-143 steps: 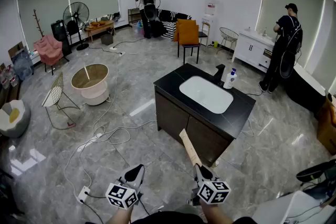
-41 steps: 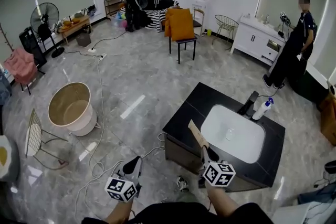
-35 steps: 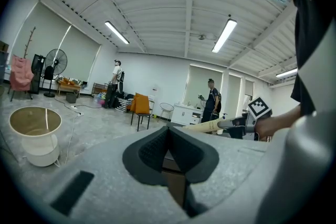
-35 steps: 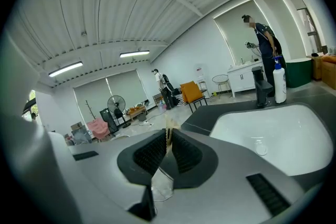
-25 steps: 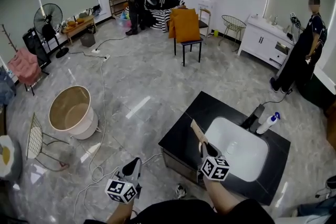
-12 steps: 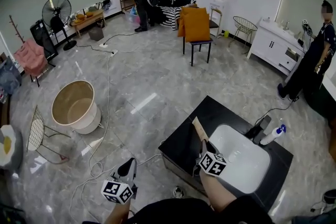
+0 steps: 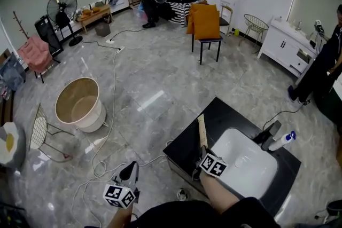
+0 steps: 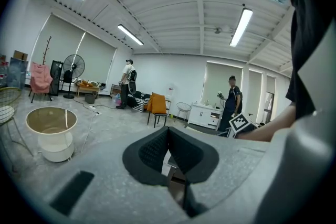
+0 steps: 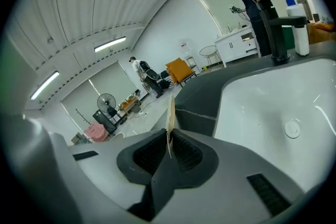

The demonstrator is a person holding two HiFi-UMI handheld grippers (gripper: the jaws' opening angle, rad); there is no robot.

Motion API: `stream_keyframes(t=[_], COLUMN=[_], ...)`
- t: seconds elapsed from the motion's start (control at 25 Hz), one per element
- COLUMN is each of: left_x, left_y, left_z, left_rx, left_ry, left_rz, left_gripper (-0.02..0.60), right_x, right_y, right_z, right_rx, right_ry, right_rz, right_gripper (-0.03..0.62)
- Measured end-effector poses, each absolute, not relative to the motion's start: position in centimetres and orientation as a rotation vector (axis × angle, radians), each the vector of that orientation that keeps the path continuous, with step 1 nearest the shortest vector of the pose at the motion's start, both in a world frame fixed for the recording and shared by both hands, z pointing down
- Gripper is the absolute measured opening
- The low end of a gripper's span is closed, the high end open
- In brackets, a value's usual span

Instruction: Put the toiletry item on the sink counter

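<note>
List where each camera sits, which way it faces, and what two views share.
Head view: on the person's head, looking steeply down at the sink counter; both forearms, left tongs and right tongs show.
Left gripper view: on the left tongs, facing across the room; the person's torso and right arm fill its right.
Right gripper view: on the right tongs, looking across the white basin toward the faucet; no body shows.
Shared: head and right gripper views both show the tan toiletry item in the right tongs.
</note>
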State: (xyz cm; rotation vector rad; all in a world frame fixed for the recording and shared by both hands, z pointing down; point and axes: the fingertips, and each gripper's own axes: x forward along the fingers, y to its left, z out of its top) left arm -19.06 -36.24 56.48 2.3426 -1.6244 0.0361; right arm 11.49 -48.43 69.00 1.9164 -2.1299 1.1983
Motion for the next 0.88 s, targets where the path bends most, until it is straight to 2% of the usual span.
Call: stream_keyframes(t=[0.64,0.76,0.88], left_x=[-18.0,-17.8,-17.4], left_y=[-36.4,-36.6,-36.6], left_z=[57.3,57.6,57.7], left_rx=[2.334,2.338,2.344], left_ry=[-1.593,-1.581,-1.567], left_rz=[0.069,0.068,0.066], left_gripper=[0.006,0.006,0.006], right_x=[9.2,9.1,8.9], right_y=[-49.6,-49.5,-49.3], right_z=[72.3,72.5,72.6], right_rx=[1.698,1.670,1.638], right_ry=[-2.068,-2.057,-2.048], right_rz=[1.373,1.338,1.334], right_gripper=[0.041,0.090,0.110])
